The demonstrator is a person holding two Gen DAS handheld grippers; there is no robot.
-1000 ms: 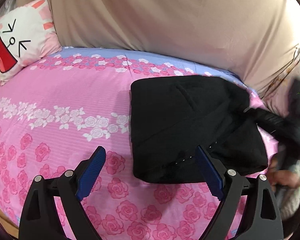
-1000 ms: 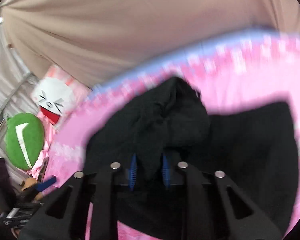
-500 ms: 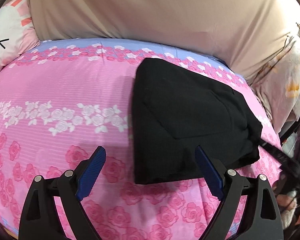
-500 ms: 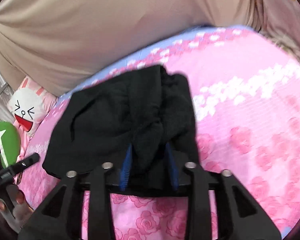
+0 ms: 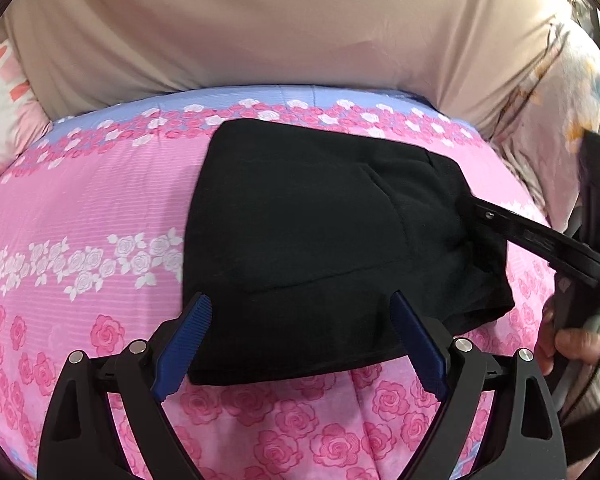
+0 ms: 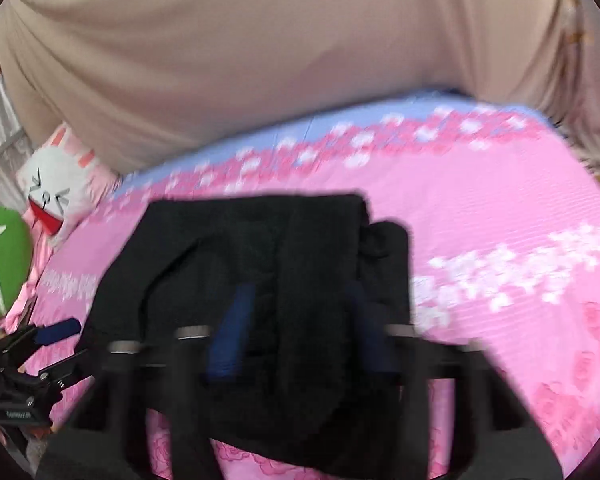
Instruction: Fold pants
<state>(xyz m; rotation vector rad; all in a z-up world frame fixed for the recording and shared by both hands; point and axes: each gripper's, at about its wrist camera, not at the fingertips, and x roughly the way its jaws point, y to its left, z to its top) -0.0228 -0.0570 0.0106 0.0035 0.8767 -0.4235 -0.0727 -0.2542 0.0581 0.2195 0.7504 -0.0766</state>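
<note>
On the pink rose-print bedsheet (image 5: 100, 208) lie the black pants (image 5: 320, 240), folded into a compact block right of the bed's middle, its far edge near the blue border strip. The left gripper (image 5: 300, 336) hangs over the block's near edge, jaws spread wide, blue pads on either side of the near corner, gripping nothing. From the right comes the right gripper (image 5: 476, 210), its tip against the pants' right side, where the cloth is bunched. In its own blurred view, the right gripper (image 6: 300, 320) shows blue pads parted, with black cloth lying between and beneath them; whether they pinch any cloth I cannot tell. A beige curtain (image 5: 280, 28) hangs behind the bed. At the far left corner sits a white cartoon pillow (image 6: 56, 192), and a green cushion (image 6: 2, 260) beside it.
</note>
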